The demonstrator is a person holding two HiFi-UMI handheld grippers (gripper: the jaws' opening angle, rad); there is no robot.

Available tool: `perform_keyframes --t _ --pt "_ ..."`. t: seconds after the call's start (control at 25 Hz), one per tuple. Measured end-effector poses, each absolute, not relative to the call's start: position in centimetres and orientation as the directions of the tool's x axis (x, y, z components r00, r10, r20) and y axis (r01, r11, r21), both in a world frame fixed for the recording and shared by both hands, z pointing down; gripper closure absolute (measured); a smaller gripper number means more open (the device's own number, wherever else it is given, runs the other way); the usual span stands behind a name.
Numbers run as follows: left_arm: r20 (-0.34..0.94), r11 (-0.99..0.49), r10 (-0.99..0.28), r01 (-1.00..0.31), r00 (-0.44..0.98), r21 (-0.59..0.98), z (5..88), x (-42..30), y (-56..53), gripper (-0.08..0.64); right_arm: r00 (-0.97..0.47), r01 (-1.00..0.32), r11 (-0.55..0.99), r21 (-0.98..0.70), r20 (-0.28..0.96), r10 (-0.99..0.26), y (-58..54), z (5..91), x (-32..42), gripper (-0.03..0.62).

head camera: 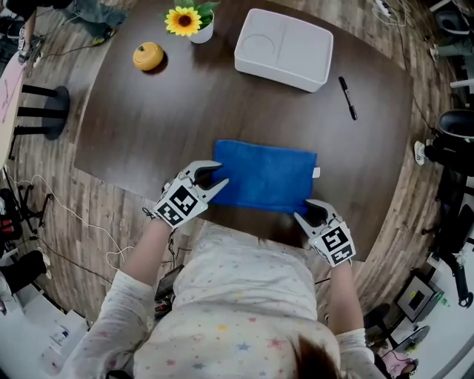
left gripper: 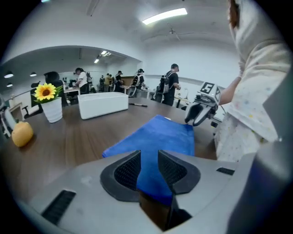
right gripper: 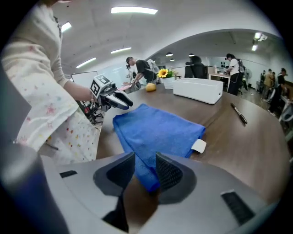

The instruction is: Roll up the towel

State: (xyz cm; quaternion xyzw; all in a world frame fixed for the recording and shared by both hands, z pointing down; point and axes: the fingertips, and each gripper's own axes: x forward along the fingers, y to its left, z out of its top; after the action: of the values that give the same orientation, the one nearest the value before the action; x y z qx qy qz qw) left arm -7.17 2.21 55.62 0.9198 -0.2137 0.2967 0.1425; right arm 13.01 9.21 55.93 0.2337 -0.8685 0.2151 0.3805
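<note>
Head view: the camera sits on my head and faces steeply down past my chest onto the dark brown wooden counter (head camera: 148,126). It is set well back, so the whole top is in frame.

Left gripper view: the camera rides my left hand-held gripper (left gripper: 149,157), low at the counter's near edge. It looks along the blue folded cloth towel (left gripper: 158,135) toward my right hand-held gripper (left gripper: 194,119). Its own jaws fill the foreground.

Right gripper view: same low, close set-up from the opposite end, facing the left hand-held gripper.

All three views share the towel, the white rectangular plastic tray (head camera: 284,49) and the yellow sunflower in a white pot (head camera: 189,22).
</note>
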Motion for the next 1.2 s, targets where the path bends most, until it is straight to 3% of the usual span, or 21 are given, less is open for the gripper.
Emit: perform_keyframes --t 0.24,0.56,0.76,1.2 --pt "0.607 -0.903 -0.103 -0.329 0.788 0.275 57.3 -6.5 9.6 0.44 -0.519 -0.417 0.906 -0.072 0.837 -0.172 11.3 58.9 14.5 0.451" --pt "0.74 -0.961 -0.094 -0.255 0.666 0.108 60.4 -7.4 11.3 0.433 -0.456 -0.293 0.952 0.083 0.863 -0.215 11.4 59.5 14.9 0.475" --pt "0.755 -0.967 -0.144 -0.255 0.64 0.031 60.2 -7.8 10.5 0.514 -0.467 -0.335 0.938 0.091 0.848 -0.249 10.7 58.9 15.1 0.561" --pt "0.688 -0.929 -0.125 -0.329 0.715 0.173 55.7 -8.1 5.8 0.52 -0.561 -0.48 0.877 0.0 0.769 -0.307 5.4 54.1 15.3 0.571"
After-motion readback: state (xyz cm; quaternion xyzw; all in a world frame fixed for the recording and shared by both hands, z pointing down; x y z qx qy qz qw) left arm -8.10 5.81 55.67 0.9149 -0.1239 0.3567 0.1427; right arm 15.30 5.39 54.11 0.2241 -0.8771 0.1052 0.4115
